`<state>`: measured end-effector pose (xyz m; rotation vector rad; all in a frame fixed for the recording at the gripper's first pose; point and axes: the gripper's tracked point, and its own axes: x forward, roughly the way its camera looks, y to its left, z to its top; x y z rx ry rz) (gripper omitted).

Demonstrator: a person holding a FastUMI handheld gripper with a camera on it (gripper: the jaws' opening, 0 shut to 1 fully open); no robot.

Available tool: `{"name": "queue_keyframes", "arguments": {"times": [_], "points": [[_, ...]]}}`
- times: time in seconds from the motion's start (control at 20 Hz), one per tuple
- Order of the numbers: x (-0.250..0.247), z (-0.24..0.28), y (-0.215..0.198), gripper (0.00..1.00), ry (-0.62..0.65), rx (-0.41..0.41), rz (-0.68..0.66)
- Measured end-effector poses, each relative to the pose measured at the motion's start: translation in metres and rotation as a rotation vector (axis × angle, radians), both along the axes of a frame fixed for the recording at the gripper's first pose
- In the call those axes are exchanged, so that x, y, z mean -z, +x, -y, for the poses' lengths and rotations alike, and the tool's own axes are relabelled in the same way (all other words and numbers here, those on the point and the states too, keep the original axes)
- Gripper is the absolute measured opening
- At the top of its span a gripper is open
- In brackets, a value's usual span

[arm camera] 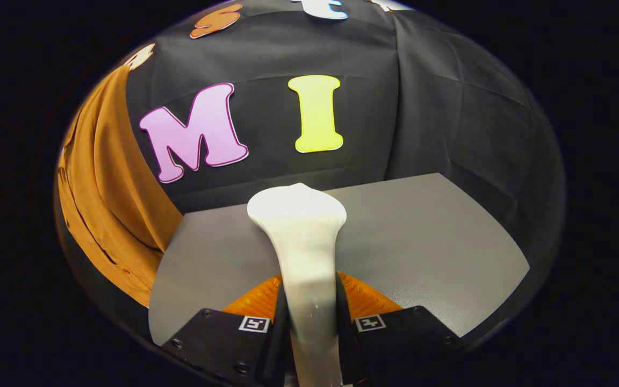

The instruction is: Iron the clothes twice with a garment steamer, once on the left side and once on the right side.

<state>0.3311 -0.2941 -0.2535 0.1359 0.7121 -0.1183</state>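
Note:
A white garment steamer (304, 242) stands up between my fingers, its slim handle clamped by both pads and its flared head rising just ahead of them over the grey table. My gripper (312, 322) is shut on that handle. An orange-brown garment (108, 188) hangs against the booth wall to the left of the fingers and the steamer, well apart from the steamer's head, with its lower hem dropping past the table's left edge.
A grey table top (422, 242) spreads beneath and beyond the fingers, with its far edge meeting the black cloth wall (449, 118) and its right side bare.

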Motion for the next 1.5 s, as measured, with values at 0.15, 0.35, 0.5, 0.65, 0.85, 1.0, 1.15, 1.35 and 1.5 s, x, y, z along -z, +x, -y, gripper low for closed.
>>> {"name": "queue_keyframes", "arguments": {"times": [0.15,0.35,0.5,0.65,0.85,1.0,1.15,1.35,1.5], "points": [[-0.021,0.0,-0.006,0.43,-0.001,0.001,0.053],[-0.053,-0.009,-0.02,0.43,-0.004,-0.004,0.124],[-0.072,-0.027,-0.034,0.42,0.005,-0.026,0.175],[-0.089,-0.05,-0.047,0.42,0.005,-0.033,0.215],[-0.107,-0.097,-0.062,0.42,0.028,-0.055,0.254],[-0.118,-0.133,-0.069,0.42,0.02,-0.057,0.285],[-0.127,-0.177,-0.069,0.42,0.016,-0.076,0.314],[-0.141,-0.235,-0.061,0.42,0.003,-0.103,0.353],[-0.148,-0.268,-0.054,0.42,-0.033,-0.118,0.379]]}}
